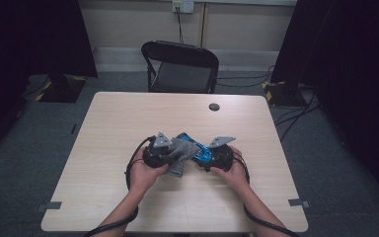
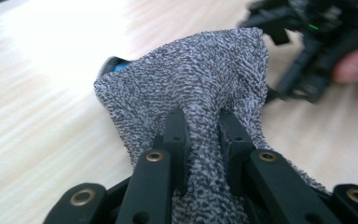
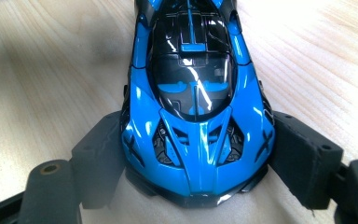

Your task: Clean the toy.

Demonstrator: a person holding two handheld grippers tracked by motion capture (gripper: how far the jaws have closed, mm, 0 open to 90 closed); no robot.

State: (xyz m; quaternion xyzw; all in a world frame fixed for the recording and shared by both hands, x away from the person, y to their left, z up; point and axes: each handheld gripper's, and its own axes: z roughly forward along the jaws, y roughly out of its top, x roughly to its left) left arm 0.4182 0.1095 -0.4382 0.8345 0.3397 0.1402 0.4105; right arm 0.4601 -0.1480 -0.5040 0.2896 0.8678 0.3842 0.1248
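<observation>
One glossy blue toy car [image 3: 196, 116], black-canopied

I see grey terry cloth [image 2: 200, 79] bunched, draped over glossy blue toy car [image 3: 196, 112], car upright mid-table.

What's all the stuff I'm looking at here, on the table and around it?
Toy car: one, blue and black, mid-table, clamped at its sides by the right gripper.
Cloth: one, speckled grey, draped over the car's far end, pinched by the left gripper.
Table: one, light wood, with a dark round port near the far edge.
Chair: one, black, behind the table.
Wall socket: one, pale, on the back wall.
Cables: several, black, on the grey floor at right.
Left gripper: one, black, shut on the cloth.
Right gripper: one, black, shut on the car.
Hands: two, from the bottom edge.
</observation>
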